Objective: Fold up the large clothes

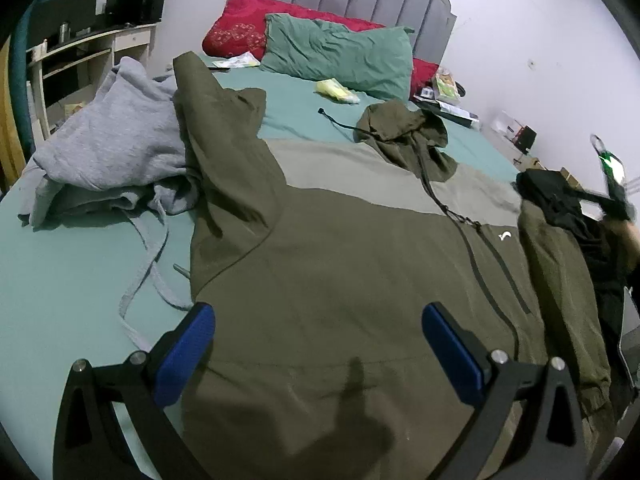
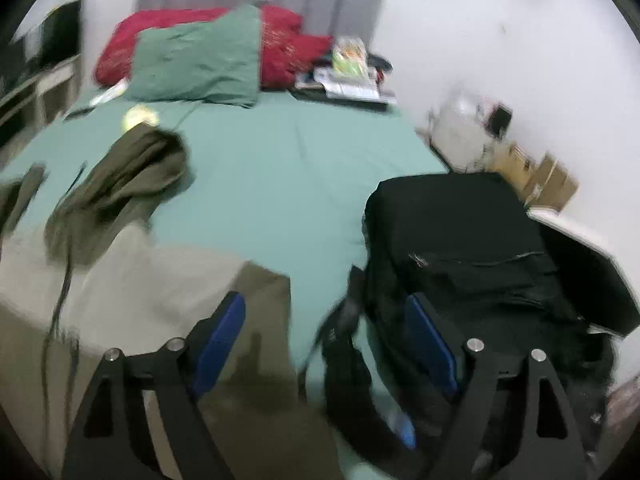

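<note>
An olive-green hooded jacket (image 1: pixel 360 264) with a lighter khaki chest band lies spread face up on the teal bed sheet (image 1: pixel 60 280), hood (image 1: pixel 404 128) toward the pillows. Its left sleeve (image 1: pixel 224 148) is folded up; its right sleeve (image 1: pixel 560 280) runs down the right side. My left gripper (image 1: pixel 318 320) is open and empty just above the jacket's lower body. My right gripper (image 2: pixel 326 316) is open and empty over the jacket's right shoulder (image 2: pixel 256 292) and the sheet; this view is blurred. The right gripper also shows at the far right in the left wrist view (image 1: pixel 612 184).
A crumpled grey hoodie (image 1: pixel 112 148) lies left of the jacket. A black garment pile (image 2: pixel 472 240) lies to the right at the bed edge. Green pillow (image 1: pixel 340 56), red blanket (image 1: pixel 240 28), papers (image 2: pixel 348 76) at the headboard. A desk (image 1: pixel 80 52) stands far left.
</note>
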`<state>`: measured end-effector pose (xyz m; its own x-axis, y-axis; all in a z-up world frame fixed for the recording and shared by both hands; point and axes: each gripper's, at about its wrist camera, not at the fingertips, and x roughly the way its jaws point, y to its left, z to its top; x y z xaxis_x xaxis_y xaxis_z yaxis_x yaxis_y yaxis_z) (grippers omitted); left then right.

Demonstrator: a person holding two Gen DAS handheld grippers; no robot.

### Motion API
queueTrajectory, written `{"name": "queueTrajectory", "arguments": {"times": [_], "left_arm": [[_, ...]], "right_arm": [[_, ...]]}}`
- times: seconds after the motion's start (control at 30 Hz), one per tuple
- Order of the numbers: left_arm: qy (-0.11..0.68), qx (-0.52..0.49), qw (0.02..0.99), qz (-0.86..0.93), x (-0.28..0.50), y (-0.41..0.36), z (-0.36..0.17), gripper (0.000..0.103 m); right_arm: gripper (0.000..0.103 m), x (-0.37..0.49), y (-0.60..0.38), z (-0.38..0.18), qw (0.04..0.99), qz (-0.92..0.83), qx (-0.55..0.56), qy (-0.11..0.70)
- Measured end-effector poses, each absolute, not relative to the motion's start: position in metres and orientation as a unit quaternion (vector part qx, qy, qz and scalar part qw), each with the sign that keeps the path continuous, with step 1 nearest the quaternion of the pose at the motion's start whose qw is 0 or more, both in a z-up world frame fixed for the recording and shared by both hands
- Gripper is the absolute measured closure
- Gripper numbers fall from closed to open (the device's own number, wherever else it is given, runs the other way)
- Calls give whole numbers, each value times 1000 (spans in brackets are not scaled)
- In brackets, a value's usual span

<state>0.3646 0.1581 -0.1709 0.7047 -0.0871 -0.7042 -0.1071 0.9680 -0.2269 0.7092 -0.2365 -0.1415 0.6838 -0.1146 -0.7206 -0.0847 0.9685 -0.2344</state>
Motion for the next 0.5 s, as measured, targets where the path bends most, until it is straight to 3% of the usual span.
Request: {"name": "queueTrajectory", "arguments": {"times": [0.27,0.4,0.43,0.47,0.5], "left_arm": [[368,-148,918,1,352,167,-154,0],[362,-145,921,-2,343,168,-146,0],[361,-144,921,-1,341,169,-145,0],[361,-143,921,0,340,170,-144,0],[361,-142,922,2,339,171,-143,0]], "right_arm": [[22,443,-140,-173,825,264,-252,432],[22,384,-108,-226,760,267,-354,475],[30,378,-105,-245,741,250,-395,481],[47,379,-107,-252,739,239,-403,485],[86,385,-114,-255,741,226,-391,497]]}}
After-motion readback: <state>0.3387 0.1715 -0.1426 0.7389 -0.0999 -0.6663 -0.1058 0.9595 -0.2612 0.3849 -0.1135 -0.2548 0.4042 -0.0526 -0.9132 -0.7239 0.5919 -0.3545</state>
